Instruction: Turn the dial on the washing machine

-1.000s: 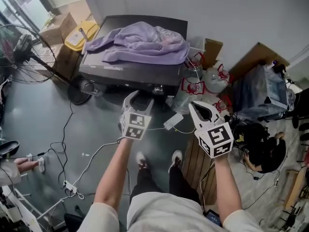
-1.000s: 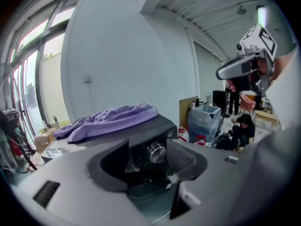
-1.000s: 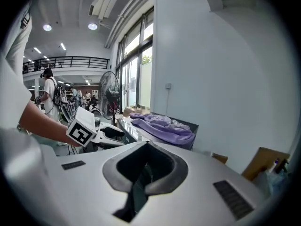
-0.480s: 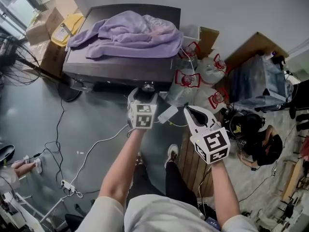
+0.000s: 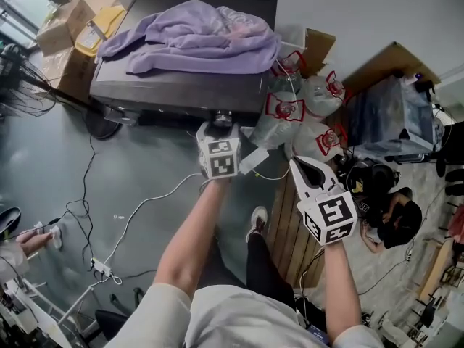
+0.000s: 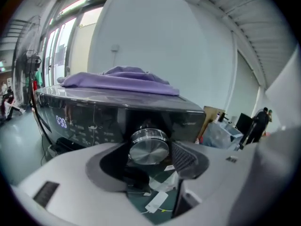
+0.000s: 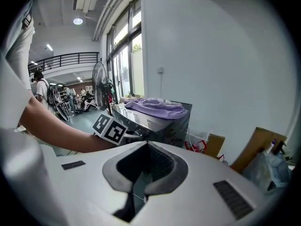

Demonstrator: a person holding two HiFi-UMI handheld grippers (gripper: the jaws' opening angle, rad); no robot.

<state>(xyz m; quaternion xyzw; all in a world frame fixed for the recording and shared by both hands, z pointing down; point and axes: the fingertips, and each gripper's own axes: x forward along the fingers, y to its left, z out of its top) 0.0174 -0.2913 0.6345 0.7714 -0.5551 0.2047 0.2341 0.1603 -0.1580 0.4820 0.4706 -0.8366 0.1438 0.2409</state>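
Observation:
The dark washing machine stands against the wall with a purple garment heaped on its lid. Its silver dial sits at the right end of the front panel. My left gripper is at the dial; in the left gripper view the dial lies between the spread jaws, which have just opened wider, and the pads do not visibly press on it. My right gripper hangs lower right, away from the machine, shut and empty, its tips together.
Plastic bags with red print and cardboard crowd the machine's right side. White cables and a power strip trail over the floor. A fan base stands left. A person sits at right.
My left gripper has moved forward to the machine's front, rolling so its marker cube faces up, and now reaches the dial. The right gripper has shifted only a little.

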